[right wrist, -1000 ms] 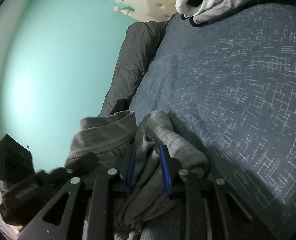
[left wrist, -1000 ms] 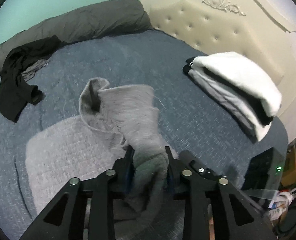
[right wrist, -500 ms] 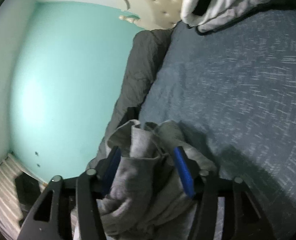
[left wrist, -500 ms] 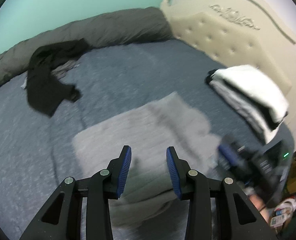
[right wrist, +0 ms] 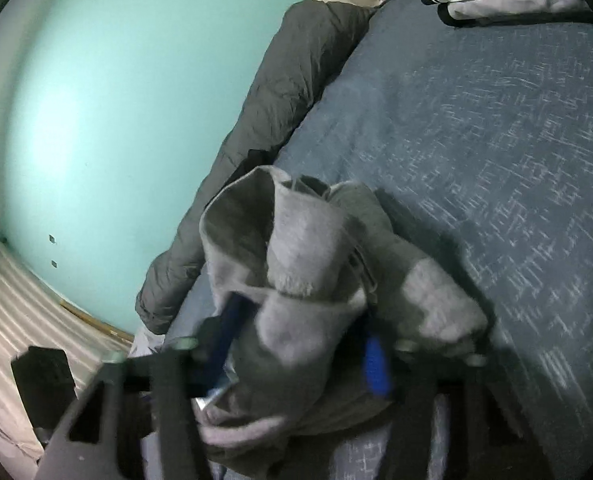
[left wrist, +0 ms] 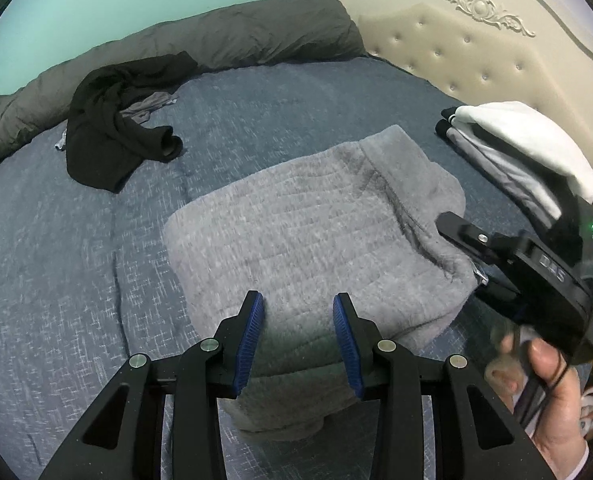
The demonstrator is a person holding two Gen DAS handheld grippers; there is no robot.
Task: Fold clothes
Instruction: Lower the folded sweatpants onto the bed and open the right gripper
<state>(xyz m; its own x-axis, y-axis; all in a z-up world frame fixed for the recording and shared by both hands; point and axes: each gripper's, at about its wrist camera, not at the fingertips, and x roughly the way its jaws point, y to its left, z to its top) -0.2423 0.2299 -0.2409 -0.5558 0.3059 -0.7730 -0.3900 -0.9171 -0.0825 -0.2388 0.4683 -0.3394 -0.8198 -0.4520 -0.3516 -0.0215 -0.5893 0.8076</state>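
Note:
A grey fleece garment [left wrist: 316,224] lies folded over on the blue bedspread [left wrist: 76,280]. My left gripper [left wrist: 298,312] is open and empty, hovering over the garment's near edge. My right gripper [right wrist: 296,344] has its jaws spread wide with bunched grey fabric [right wrist: 296,264] lying loose between them; from the left wrist view it [left wrist: 536,272] sits at the garment's right edge, held by a hand. The right view is blurred.
A black garment [left wrist: 112,132] lies crumpled at the back left. A stack of folded white, grey and black clothes [left wrist: 524,148] sits by the cream tufted headboard [left wrist: 476,52]. A rolled dark grey duvet [left wrist: 216,44] runs along the teal wall.
Both grippers opened and let go of the grey garment. The lifted part now lies folded down flat. My left gripper pulled back; the right jaws spread wider.

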